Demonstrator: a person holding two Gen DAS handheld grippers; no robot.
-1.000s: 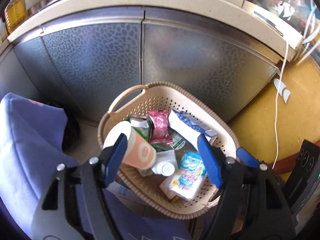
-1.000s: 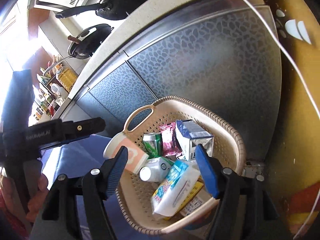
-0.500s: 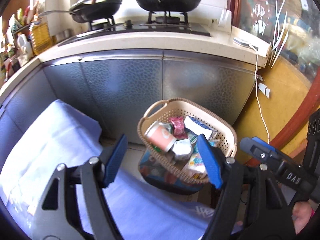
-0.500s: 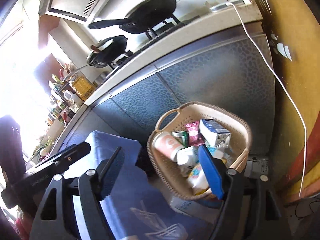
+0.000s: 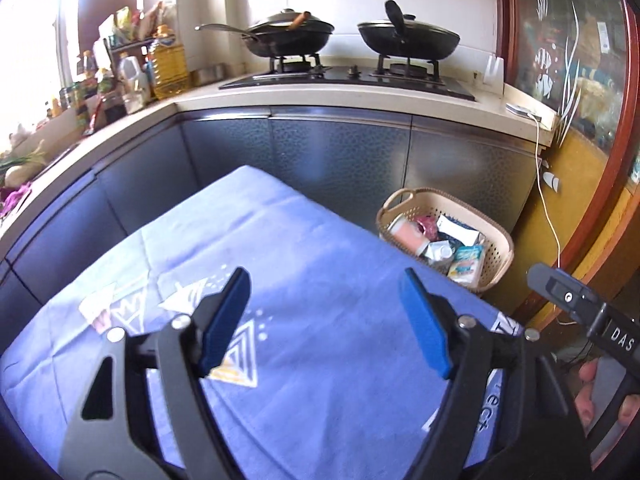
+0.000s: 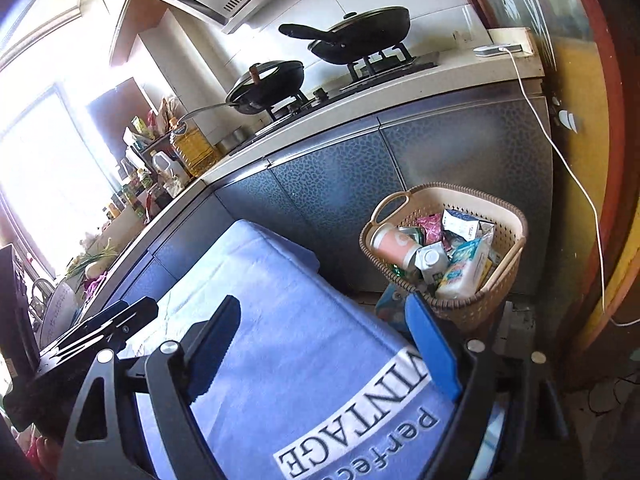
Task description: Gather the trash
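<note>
Both tools were spread and empty: the left gripper (image 5: 324, 320) and right gripper (image 6: 332, 340) hung over the blue cloth (image 5: 280, 264). The trash sat in the beige basket (image 6: 516, 236) just off the cloth's far right corner, against the cabinet doors (image 5: 340, 156). Any further piece would best be dropped from above, wary of the white cable (image 6: 568, 160) nearby

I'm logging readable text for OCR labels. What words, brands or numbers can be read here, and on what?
"VINTAGE": white band on the blue cloth, seen upside down.
"Perfect", partly cut off: white letters below it on the cloth.
"DAS": right gripper's black body, in the left wrist view.
Packages in the basket, counter bottles: print too small or blurred to read.
</note>
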